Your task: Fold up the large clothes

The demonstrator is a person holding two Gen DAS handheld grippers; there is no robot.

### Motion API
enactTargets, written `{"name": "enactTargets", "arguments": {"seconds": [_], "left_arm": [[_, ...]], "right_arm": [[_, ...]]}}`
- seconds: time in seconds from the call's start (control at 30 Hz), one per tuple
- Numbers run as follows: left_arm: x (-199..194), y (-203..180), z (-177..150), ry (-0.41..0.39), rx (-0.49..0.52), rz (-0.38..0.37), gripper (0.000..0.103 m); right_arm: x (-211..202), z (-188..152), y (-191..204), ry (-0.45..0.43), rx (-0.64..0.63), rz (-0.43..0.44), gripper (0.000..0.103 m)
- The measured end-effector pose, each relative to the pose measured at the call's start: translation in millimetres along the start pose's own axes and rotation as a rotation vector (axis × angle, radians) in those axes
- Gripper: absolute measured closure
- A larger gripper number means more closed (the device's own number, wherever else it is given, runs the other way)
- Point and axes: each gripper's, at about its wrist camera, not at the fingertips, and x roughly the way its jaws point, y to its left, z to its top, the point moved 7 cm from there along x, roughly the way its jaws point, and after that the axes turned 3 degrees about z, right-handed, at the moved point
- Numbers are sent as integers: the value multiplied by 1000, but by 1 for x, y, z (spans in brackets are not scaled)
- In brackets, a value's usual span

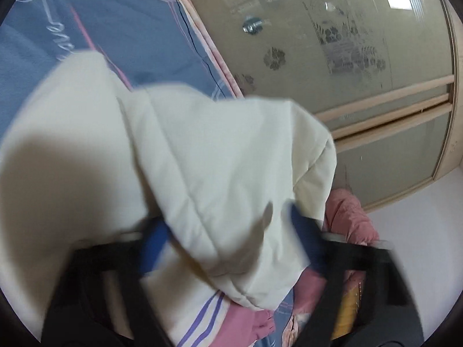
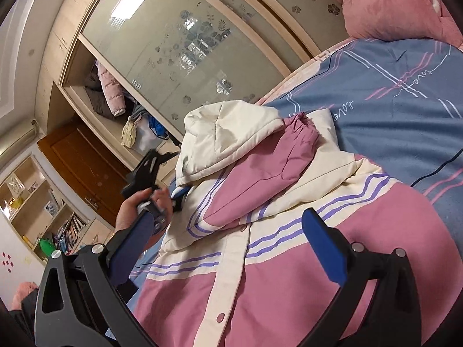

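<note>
A pink and cream hooded jacket (image 2: 289, 231) with purple stripes lies on the blue bedsheet (image 2: 390, 92), one pink sleeve (image 2: 260, 173) folded across its front. Its cream hood (image 1: 217, 159) fills the left wrist view. My left gripper (image 1: 231, 245) is shut on the hood, blue pads on either side of the fabric, and holds it raised. The left gripper also shows in the right wrist view (image 2: 176, 199), held by a hand at the jacket's hood end. My right gripper (image 2: 231, 240) is open and empty, hovering over the jacket's buttoned front.
A wardrobe with frosted glass sliding doors (image 2: 185, 46) stands beside the bed; its open section holds hanging clothes (image 2: 107, 89). A pink quilt (image 2: 390, 3) is piled at the bed's end. A wooden door (image 2: 86, 167) and a bookshelf (image 2: 52, 217) are beyond.
</note>
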Motion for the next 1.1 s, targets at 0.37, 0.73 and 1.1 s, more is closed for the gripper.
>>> {"name": "enactTargets", "arguments": {"seconds": [0.37, 0.73, 1.1], "left_arm": [[-79, -38, -68, 32, 202, -115, 92], [-85, 93, -120, 140, 138, 149, 76], [-163, -44, -118, -59, 517, 75, 2]], "right_arm": [[9, -4, 2, 17, 0, -15, 1], [18, -11, 7, 53, -15, -20, 1], [14, -5, 1, 31, -54, -69, 1]]}}
